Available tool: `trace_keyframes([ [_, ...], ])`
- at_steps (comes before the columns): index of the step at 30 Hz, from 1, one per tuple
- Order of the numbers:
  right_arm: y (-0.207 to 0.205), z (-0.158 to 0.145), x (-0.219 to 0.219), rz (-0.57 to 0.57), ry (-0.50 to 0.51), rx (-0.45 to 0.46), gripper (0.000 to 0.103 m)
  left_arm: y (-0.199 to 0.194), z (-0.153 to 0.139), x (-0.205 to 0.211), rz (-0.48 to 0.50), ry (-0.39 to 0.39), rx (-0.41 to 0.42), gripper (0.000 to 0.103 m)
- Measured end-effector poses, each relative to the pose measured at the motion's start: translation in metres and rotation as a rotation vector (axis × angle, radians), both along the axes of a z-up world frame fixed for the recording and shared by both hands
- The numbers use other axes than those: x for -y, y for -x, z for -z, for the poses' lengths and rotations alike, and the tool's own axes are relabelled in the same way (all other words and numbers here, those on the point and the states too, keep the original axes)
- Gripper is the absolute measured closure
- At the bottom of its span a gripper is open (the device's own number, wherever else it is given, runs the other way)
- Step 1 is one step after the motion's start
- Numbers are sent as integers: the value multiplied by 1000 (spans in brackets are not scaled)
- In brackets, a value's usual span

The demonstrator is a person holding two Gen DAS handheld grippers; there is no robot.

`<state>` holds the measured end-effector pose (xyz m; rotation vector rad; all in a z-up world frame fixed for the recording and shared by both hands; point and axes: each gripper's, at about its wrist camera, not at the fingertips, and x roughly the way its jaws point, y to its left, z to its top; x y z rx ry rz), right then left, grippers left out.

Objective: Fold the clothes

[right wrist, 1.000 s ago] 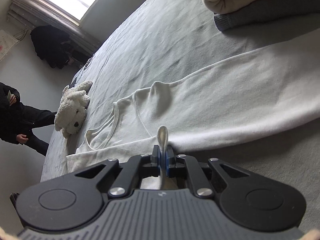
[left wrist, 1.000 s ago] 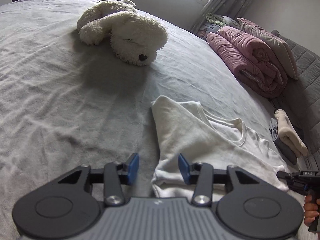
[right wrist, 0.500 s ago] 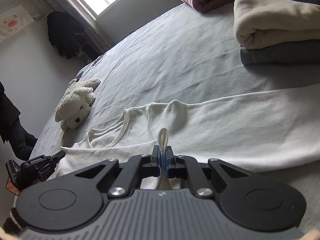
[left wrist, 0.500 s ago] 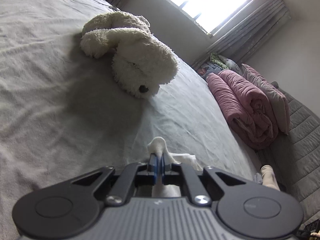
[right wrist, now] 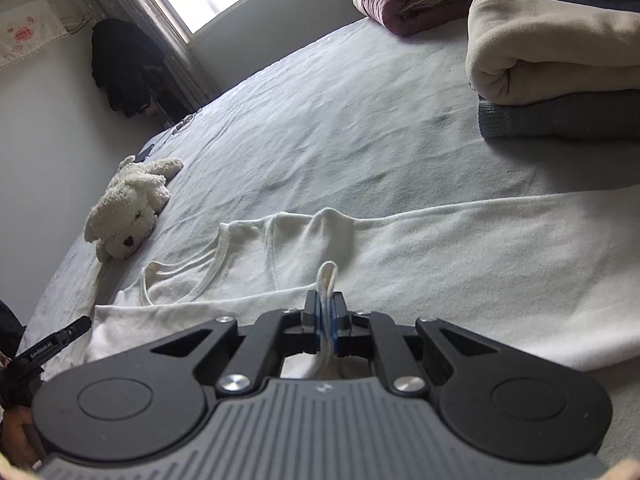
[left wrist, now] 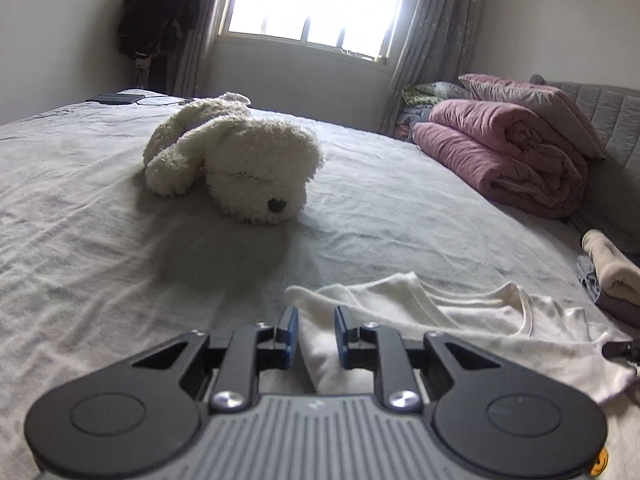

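Lying limp and light on the bed [left wrist: 100, 240]: white shirt [right wrist: 440, 248], right tool [right wrist: 327, 322] pinching a doubled edge, left tool [left wrist: 312, 334] gaping over its shoulder.

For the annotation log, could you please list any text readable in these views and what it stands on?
White lettering on the left tool's black finger: too blurred to read.
Red print on the wall hanging: too small to read.
Small emblem on the right tool's grey body: no letters legible.
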<state>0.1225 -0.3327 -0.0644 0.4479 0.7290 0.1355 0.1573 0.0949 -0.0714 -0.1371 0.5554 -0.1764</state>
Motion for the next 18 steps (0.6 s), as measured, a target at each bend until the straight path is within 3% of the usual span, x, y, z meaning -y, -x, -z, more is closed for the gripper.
trace_keyframes([
  [4, 3, -2, -7, 9, 58, 10, 89, -6, 8, 8, 2, -82, -53, 81],
  [7, 9, -11, -6, 14, 51, 22, 88, -1, -3, 11, -23, -121, -20, 76],
  [9, 8, -14, -6, -5, 40, 18, 87, 3, -5, 15, -9, -137, -9, 65],
  [11, 2, -12, -9, -1, 66, -3, 87, -2, -1, 15, -15, -130, -36, 63],
  [13, -3, -10, -13, 1, 90, -13, 88, -9, 5, 11, -50, -93, -71, 61],
  [18, 4, -18, -27, -34, 171, 55, 94, -25, 6, -13, -118, 118, -117, 63],
])
